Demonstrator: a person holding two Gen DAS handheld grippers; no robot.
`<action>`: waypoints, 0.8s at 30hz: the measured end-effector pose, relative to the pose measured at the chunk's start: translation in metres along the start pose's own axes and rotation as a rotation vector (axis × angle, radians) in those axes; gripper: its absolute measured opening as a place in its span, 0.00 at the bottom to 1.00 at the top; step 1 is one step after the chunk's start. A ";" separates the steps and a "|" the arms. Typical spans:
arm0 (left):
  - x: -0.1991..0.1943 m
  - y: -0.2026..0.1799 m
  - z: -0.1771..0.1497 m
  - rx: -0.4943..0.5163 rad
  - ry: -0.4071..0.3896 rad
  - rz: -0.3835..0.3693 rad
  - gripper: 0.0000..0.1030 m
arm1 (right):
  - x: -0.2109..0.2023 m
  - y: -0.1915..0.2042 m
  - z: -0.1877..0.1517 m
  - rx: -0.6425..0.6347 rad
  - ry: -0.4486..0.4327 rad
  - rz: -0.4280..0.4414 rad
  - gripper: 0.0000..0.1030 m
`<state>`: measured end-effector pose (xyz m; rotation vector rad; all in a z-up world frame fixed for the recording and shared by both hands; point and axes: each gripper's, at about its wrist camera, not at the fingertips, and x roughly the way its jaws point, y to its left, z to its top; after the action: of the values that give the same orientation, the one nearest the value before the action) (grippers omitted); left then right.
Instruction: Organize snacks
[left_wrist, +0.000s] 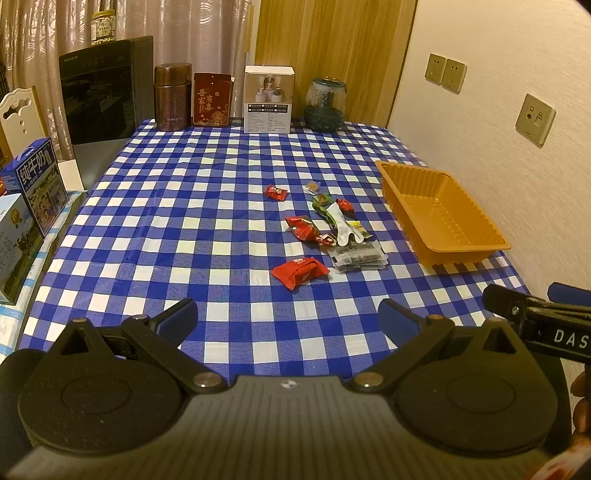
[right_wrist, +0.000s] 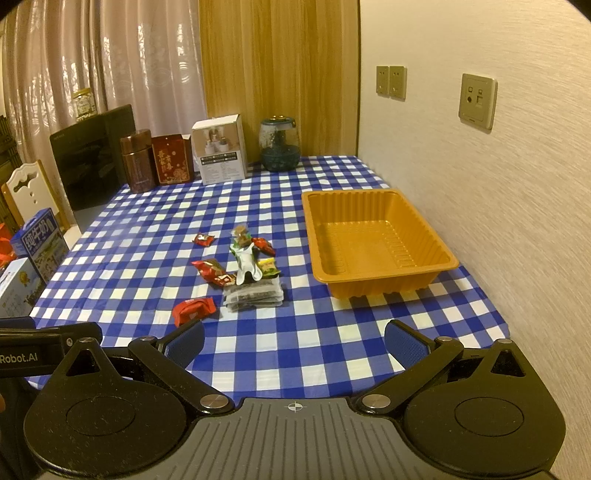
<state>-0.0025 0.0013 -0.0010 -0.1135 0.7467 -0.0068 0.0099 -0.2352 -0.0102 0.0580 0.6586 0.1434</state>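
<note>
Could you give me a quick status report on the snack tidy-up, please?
Left gripper open, right gripper open, both empty. Snack packets loose on checked tablecloth; orange tray empty beside them. Nothing in the way.

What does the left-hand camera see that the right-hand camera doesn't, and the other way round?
Only the left wrist view shows the right gripper entering at its right edge. Only the right wrist view shows the left gripper at its left edge. Both show the empty orange tray, the loose snacks beside it, and the checked tablecloth.
</note>
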 end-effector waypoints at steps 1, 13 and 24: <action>0.000 0.000 0.000 0.000 0.000 0.000 1.00 | 0.000 0.000 0.000 0.000 0.001 0.000 1.00; 0.003 0.002 -0.001 -0.018 0.005 -0.014 1.00 | 0.003 -0.003 0.000 0.010 -0.011 -0.015 1.00; 0.057 0.022 0.005 0.046 0.048 -0.049 1.00 | 0.051 -0.004 0.000 0.027 0.014 0.003 0.99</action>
<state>0.0418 0.0211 -0.0382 -0.0877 0.7908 -0.0741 0.0506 -0.2317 -0.0417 0.0842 0.6749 0.1377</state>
